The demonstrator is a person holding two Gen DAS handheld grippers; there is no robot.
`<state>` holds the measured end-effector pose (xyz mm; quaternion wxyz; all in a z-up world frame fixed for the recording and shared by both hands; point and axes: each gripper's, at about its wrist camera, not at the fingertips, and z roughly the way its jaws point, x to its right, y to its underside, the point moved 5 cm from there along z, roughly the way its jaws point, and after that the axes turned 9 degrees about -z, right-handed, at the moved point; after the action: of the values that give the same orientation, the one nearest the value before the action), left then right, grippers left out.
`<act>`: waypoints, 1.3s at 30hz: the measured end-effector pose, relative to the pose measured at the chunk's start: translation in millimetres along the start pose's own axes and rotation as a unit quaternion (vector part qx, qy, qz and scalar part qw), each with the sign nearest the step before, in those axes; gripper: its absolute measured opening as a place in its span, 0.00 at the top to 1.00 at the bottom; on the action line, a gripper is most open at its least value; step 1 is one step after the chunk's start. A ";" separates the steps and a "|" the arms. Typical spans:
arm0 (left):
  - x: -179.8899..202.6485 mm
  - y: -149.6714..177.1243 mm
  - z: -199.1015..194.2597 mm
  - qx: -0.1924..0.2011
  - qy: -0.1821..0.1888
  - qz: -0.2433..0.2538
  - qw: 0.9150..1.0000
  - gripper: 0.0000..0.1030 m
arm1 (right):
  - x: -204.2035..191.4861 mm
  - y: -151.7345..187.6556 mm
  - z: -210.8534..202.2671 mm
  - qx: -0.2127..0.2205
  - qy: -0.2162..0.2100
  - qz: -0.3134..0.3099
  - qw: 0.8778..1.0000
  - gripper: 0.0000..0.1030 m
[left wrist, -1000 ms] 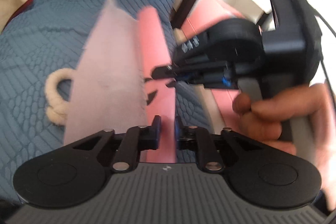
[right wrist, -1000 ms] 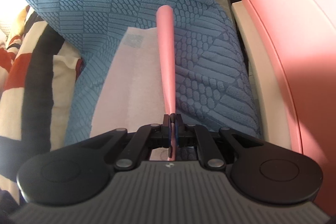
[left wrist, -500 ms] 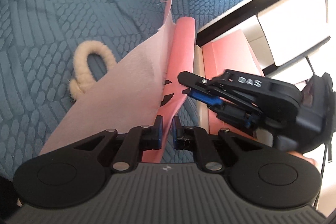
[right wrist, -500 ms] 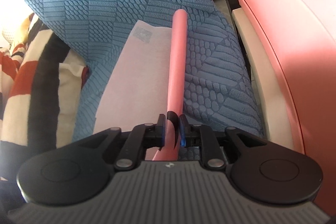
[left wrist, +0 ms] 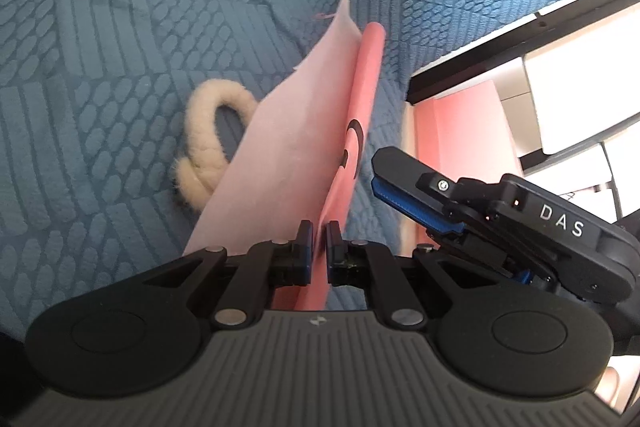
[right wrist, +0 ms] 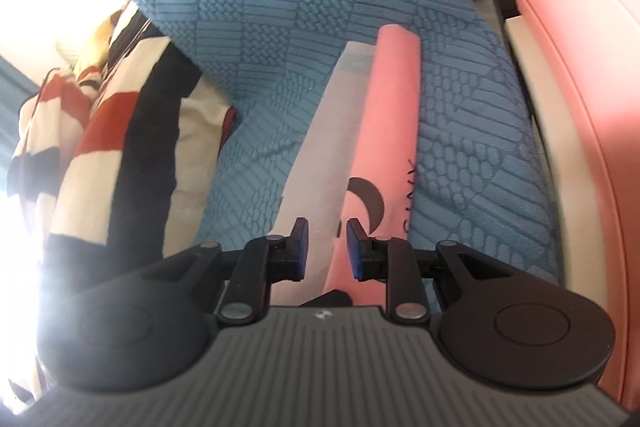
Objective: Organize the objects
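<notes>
the left gripper (left wrist: 319, 245) pinches the pink cloth (left wrist: 360, 115) above the blue bedspread (left wrist: 120, 27), while the right gripper (right wrist: 323, 247) is spread open around it.

Right tongs (right wrist: 323, 251) released pink cloth (right wrist: 384, 131), now parted.

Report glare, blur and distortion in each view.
Left wrist: sharp, evenly lit; fisheye curves the blue cover; the white furniture at right is overexposed. Right wrist: blown-out glare along the left edge washes over the striped cloth; pink edge slightly soft.
</notes>
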<state>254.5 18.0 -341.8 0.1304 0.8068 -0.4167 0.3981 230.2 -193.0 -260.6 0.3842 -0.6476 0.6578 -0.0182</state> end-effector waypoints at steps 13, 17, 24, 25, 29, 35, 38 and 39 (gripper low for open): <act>-1.0 -7.7 -4.7 0.008 -0.031 0.024 0.999 0.92 | -6.3 10.4 28.9 -0.044 0.033 -0.035 0.998 0.79; -0.2 -10.9 -14.2 0.018 -0.032 0.021 0.999 0.92 | 1.3 13.0 33.8 -0.054 0.026 -0.013 0.998 0.79; 10.9 -11.9 -24.7 0.029 -0.021 0.032 0.999 0.92 | 9.5 15.8 36.7 -0.062 0.006 0.014 0.998 0.82; 10.7 -10.6 -25.6 0.026 -0.028 0.037 0.999 0.92 | 10.9 16.4 36.2 -0.062 0.003 0.019 0.998 0.83; 10.5 -4.1 -29.1 0.021 -0.023 0.040 0.999 0.92 | 12.8 17.0 35.4 -0.062 0.000 0.022 0.998 0.84; 13.5 5.2 -15.1 0.005 -0.041 0.068 0.997 0.92 | 19.5 17.0 34.4 -0.060 -0.009 0.045 0.997 0.85; 13.9 8.8 -3.3 -0.002 -0.060 0.090 0.994 0.92 | 19.9 16.9 33.7 -0.058 -0.007 0.043 0.997 0.85; 15.1 10.4 -2.2 -0.002 -0.061 0.097 0.993 0.92 | 19.3 16.8 33.5 -0.058 -0.005 0.041 0.997 0.85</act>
<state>250.4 4.1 -330.3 0.0676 0.7850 -0.5007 0.3583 236.4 -191.2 -302.2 0.3498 -0.6415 0.6816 0.0388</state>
